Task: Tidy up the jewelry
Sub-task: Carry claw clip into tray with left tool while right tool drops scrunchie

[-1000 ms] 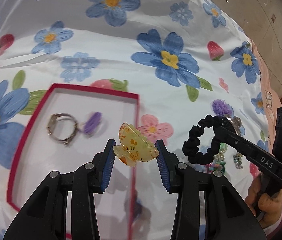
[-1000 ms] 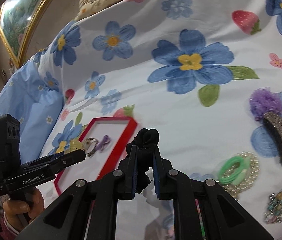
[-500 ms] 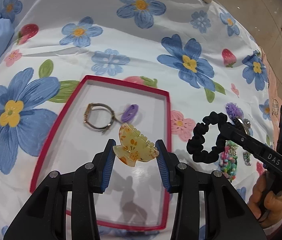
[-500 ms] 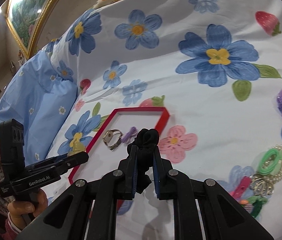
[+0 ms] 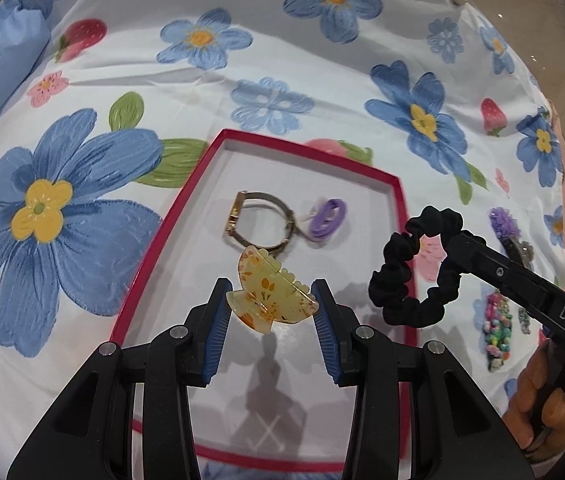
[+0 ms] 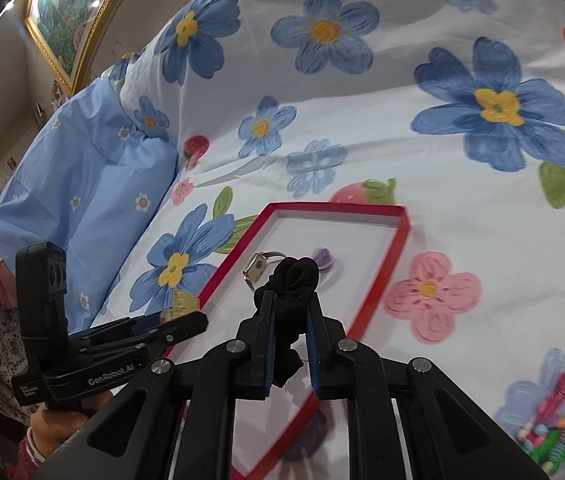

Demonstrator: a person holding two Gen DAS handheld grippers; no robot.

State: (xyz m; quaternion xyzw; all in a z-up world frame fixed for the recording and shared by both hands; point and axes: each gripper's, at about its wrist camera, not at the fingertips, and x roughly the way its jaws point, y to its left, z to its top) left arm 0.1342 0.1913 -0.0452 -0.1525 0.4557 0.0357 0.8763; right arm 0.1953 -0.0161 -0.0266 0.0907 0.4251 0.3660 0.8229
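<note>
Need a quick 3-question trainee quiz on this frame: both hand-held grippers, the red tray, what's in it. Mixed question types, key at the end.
1. True or false: the left hand-held gripper is shut on a yellow claw clip.
2. Multiple choice: what does the right hand-held gripper grip? A) a pearl necklace B) a black scrunchie C) a green hair tie
3. Short answer: which two items already lie in the red tray?

Key
1. True; the clip sits between the blue pads above the tray.
2. B
3. A wristwatch and a small purple hair tie, lying side by side near the far end.
</note>
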